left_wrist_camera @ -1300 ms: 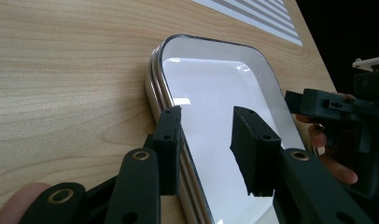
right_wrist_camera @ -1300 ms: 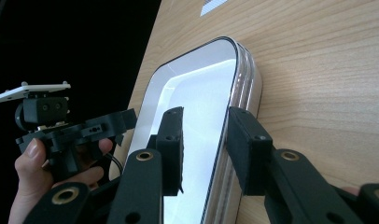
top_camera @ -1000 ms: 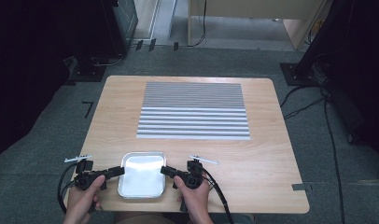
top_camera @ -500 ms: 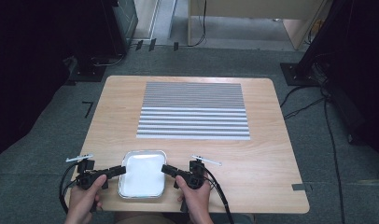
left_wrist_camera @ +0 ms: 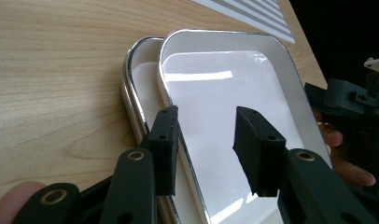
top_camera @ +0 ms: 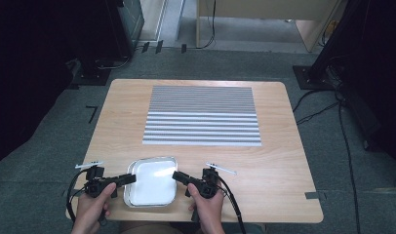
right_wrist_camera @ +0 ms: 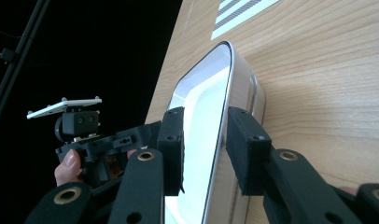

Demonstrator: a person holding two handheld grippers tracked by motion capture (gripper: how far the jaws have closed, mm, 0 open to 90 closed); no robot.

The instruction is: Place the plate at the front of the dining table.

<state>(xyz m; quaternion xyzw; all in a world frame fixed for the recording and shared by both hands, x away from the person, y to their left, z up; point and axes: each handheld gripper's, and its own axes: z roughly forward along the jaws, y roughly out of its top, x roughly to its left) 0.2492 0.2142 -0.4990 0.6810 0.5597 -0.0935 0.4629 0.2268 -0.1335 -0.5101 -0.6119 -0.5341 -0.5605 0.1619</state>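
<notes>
Both tools have edged slightly toward the counter's near edge since a second ago; tray position looks unchanged. Left tool [left_wrist_camera: 204, 142] is spread, jaws straddling the left rim of the upper tray [left_wrist_camera: 225, 93], not yet pinching. Right tool [right_wrist_camera: 204, 149] is spread too, its jaws either side of the right rim. Two white trays sit nested, the lower tray [left_wrist_camera: 141, 79] peeking out at the left, near the front edge of the counter [top_camera: 284, 161], below the striped mat [top_camera: 202, 116].

Risk, judged: closing on both nested rims would lift the pair together; uneven closing could tilt or slide the tray off the front edge.
</notes>
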